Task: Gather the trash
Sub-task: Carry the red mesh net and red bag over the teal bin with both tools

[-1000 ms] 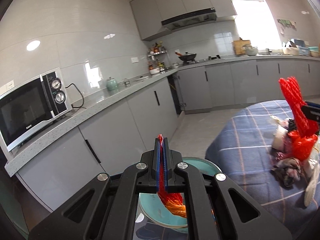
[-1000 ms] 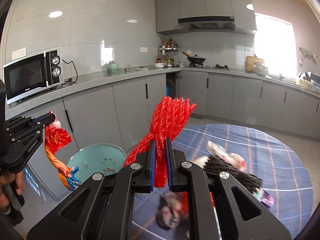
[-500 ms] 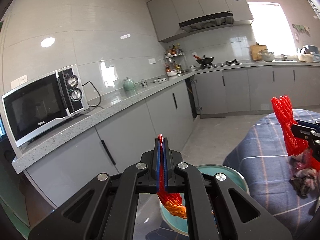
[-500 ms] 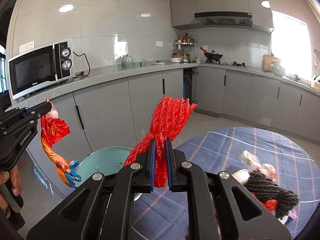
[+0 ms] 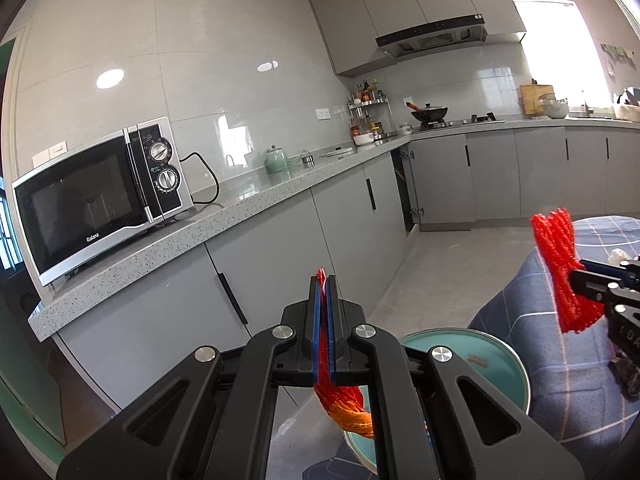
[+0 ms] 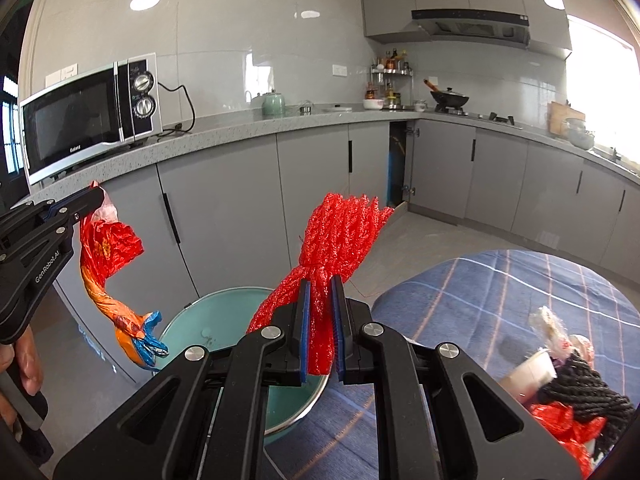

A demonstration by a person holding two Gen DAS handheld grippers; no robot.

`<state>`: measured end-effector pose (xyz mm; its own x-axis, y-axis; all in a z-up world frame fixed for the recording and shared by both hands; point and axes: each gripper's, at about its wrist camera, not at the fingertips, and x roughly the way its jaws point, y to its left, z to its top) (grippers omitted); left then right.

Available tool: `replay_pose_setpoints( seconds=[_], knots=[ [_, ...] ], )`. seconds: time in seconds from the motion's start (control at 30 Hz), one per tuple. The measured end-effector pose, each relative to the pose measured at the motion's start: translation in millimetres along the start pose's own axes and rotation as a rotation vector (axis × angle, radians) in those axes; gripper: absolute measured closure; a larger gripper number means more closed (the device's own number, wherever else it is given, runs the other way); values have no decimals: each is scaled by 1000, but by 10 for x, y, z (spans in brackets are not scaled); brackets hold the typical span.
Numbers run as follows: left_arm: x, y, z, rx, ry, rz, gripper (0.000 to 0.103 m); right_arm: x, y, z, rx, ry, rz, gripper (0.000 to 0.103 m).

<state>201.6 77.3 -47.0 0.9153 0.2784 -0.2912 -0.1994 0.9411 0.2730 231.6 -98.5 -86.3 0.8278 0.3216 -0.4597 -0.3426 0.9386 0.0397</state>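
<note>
My left gripper (image 5: 323, 292) is shut on a crumpled red and orange plastic bag (image 5: 346, 410), which dangles below its blue pads. From the right wrist view that same left gripper (image 6: 94, 196) and its bag (image 6: 106, 264) hang at the left, above the floor beside the teal bin (image 6: 192, 320). My right gripper (image 6: 320, 296) is shut on a bunch of red mesh netting (image 6: 336, 236), held up over the bin's near rim. In the left wrist view the red netting (image 5: 560, 256) and right gripper (image 5: 588, 278) are at the right edge. The teal bin (image 5: 492, 364) stands below both.
A round table with a blue checked cloth (image 6: 500, 292) holds more trash: a black mesh wad (image 6: 580, 392), a paper cup (image 6: 532, 372), red plastic (image 6: 568, 428). Grey cabinets (image 6: 224, 208) and a counter with a microwave (image 6: 88, 116) run behind. A hand (image 6: 22, 364) grips the left handle.
Both grippers have swung left, away from the table toward the cabinets; the bin now sits more under them. Each still grips its piece of trash.
</note>
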Motion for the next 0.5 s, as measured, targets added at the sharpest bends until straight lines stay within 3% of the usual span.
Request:
replay_pose_setpoints(
  seconds=[0.5],
  knots=[
    [239, 17, -117, -11, 51, 1, 100, 212, 144, -23, -31, 24, 21, 92]
  ],
)
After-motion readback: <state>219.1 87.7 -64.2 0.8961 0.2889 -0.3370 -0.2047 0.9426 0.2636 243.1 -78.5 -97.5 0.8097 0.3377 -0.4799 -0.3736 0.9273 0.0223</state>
